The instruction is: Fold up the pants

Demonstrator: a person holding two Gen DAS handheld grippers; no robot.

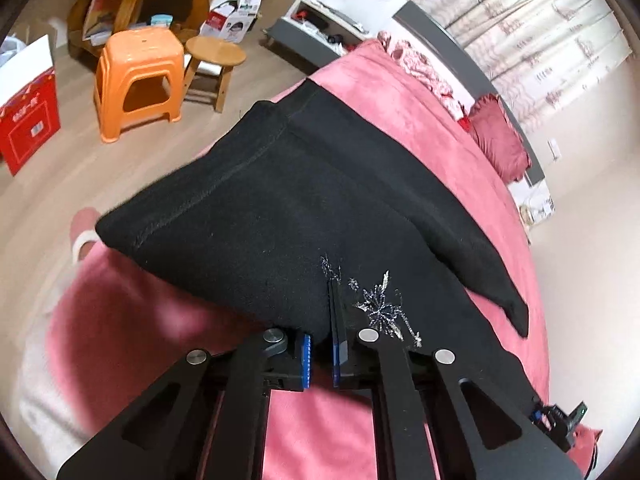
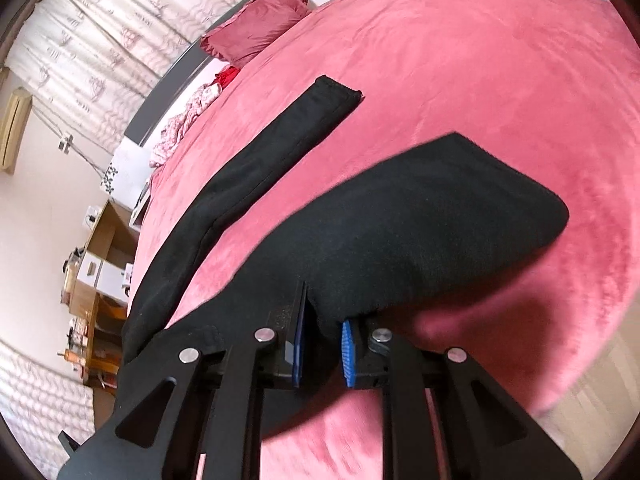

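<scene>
Black pants (image 1: 280, 200) are spread over a pink bed (image 1: 400, 92). My left gripper (image 1: 320, 340) is shut on the cloth beside a silver embroidered motif (image 1: 380, 308), and that part is lifted off the cover. In the right wrist view my right gripper (image 2: 324, 320) is shut on one pant leg (image 2: 440, 216), whose cuff end hangs raised above the bed (image 2: 500, 60). The other leg (image 2: 280, 140) lies flat and straight, running toward the headboard. The cloth hides the tips of the left-hand finger in each view.
On the wooden floor to the left stand an orange plastic stool (image 1: 138, 76), a round wooden stool (image 1: 216, 56) and a red box (image 1: 30, 128). A dark red pillow (image 2: 256, 28) and a crumpled floral cloth (image 2: 188, 116) lie by the grey headboard, with curtains behind.
</scene>
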